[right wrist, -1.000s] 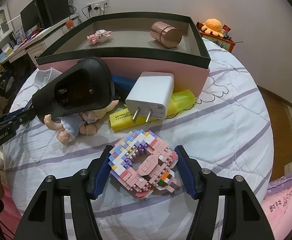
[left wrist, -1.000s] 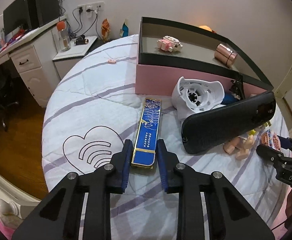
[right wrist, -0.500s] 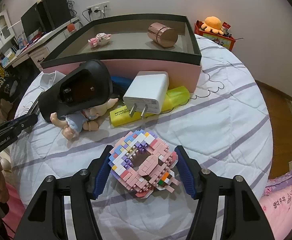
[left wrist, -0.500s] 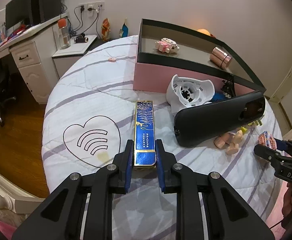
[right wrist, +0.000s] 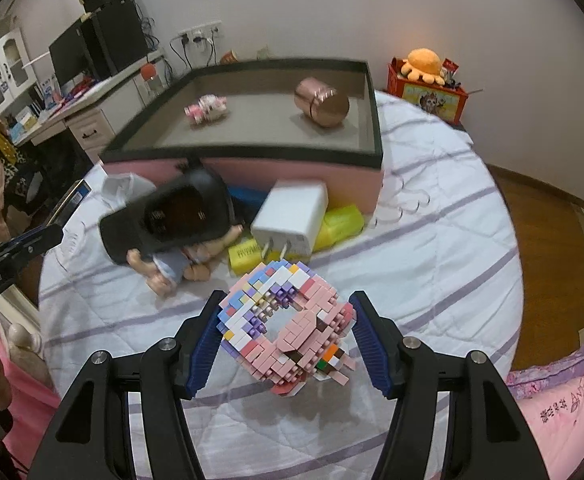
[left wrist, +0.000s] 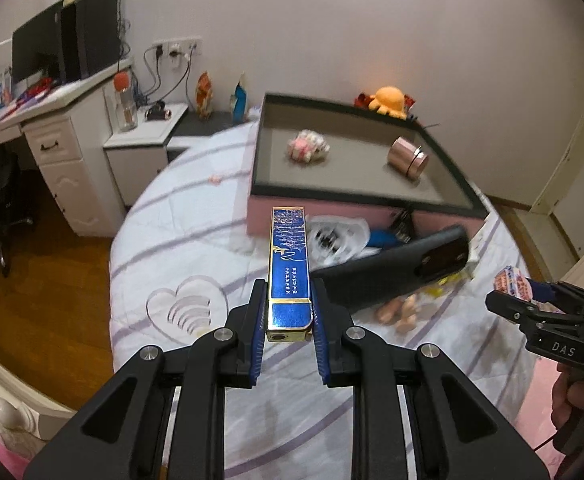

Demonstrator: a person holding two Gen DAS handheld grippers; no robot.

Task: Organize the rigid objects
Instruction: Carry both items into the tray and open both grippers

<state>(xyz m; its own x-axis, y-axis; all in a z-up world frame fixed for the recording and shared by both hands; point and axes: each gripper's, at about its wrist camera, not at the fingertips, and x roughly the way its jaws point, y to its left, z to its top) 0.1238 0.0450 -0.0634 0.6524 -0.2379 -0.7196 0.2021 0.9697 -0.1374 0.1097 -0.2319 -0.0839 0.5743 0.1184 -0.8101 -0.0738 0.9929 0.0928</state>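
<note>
My left gripper (left wrist: 287,300) is shut on a long blue and gold box (left wrist: 288,268) and holds it lifted above the bed. My right gripper (right wrist: 283,312) is shut on a pink and purple brick-built figure (right wrist: 283,320) and holds it above the bedspread; it also shows in the left wrist view (left wrist: 532,292). The pink box with the dark tray top (right wrist: 372,120) lies ahead. In the tray rest a small pink brick toy (right wrist: 205,108) and a copper cylinder (right wrist: 322,102).
Beside the box's front wall lie a black case (right wrist: 171,216), a white charger (right wrist: 292,216), a yellow block (right wrist: 332,224), a doll (right wrist: 167,268) and a white plastic part (left wrist: 332,236). A desk (left wrist: 51,128) stands at the left. Wooden floor surrounds the bed.
My left gripper closed on the blue box and lifted it off the bed. My right gripper raised the brick figure. Both views rose and tilted toward the tray.
</note>
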